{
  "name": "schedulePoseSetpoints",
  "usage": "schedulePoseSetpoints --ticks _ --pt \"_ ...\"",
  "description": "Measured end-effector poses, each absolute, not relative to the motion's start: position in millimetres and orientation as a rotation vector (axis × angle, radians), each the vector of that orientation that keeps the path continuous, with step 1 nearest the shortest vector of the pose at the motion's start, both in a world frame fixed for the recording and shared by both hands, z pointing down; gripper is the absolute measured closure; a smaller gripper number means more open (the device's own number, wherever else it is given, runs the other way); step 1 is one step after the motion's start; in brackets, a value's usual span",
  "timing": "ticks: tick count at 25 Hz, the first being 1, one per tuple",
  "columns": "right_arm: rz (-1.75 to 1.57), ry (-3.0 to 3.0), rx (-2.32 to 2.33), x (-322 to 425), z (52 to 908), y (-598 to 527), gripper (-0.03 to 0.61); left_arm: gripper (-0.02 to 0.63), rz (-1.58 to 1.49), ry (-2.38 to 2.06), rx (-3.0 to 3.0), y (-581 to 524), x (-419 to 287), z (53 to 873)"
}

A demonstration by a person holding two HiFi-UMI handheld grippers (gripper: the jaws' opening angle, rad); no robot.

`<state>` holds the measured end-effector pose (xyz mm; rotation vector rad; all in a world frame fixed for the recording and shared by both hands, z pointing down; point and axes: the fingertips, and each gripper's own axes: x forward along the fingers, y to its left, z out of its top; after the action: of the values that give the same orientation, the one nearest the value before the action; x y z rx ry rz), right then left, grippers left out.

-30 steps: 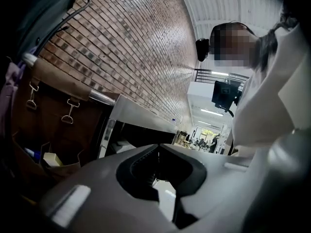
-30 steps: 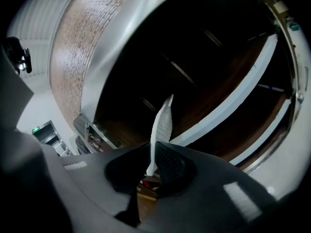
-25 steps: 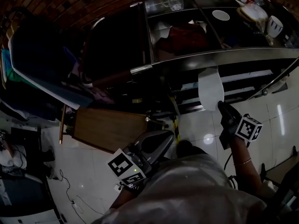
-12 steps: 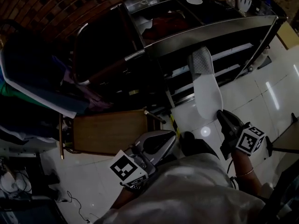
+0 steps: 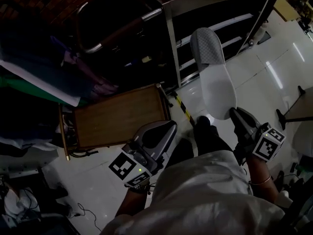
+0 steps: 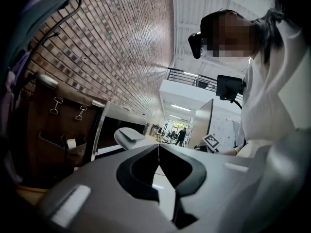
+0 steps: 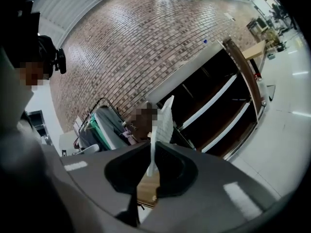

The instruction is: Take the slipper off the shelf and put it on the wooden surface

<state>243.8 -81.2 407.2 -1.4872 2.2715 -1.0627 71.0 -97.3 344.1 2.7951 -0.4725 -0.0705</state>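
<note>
A white slipper [image 5: 213, 80] hangs in the air in front of the dark metal shelf [image 5: 222, 21], toe pointing at the shelf. My right gripper [image 5: 234, 113] is shut on its heel edge. In the right gripper view the slipper [image 7: 163, 118] stands edge-on, pinched between the jaws of the right gripper [image 7: 153, 152]. The wooden surface [image 5: 117, 117] lies low on the floor to the left of the slipper. Just below its near right corner, my left gripper [image 5: 170, 127] is shut and holds nothing; its jaws meet in the left gripper view [image 6: 159, 146].
Dark clothes and bags [image 5: 54, 67] pile up behind the wooden surface on the left. A metal rail [image 5: 120, 31] runs above them. White floor tiles [image 5: 274, 67] spread out to the right of the shelf. A yellow-black striped tape [image 5: 182, 107] lies on the floor.
My right gripper has drawn the slipper back from the shelf and toward me. The view has swung down, so the shelf top has left the picture. The left gripper stays shut.
</note>
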Motion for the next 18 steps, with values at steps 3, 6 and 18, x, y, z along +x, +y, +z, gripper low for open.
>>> schedulePoseSetpoints --ticks 3,6,18 --pt "-0.996 2.302 -1.506 237.0 394.1 -60.1 0.548 0.612 -0.120 -0.493 2.792 -83.6 60.6 336.1" --pt "-0.897 2.314 -1.528 236.0 374.7 -51.4 0.548 0.612 -0.179 -0.482 2.853 -66.6 60.2 318.5" --pt "-0.819 2.433 -1.333 212.0 348.8 37.5 0.548 0.612 -0.129 -0.574 2.840 13.5 59.3 319.1"
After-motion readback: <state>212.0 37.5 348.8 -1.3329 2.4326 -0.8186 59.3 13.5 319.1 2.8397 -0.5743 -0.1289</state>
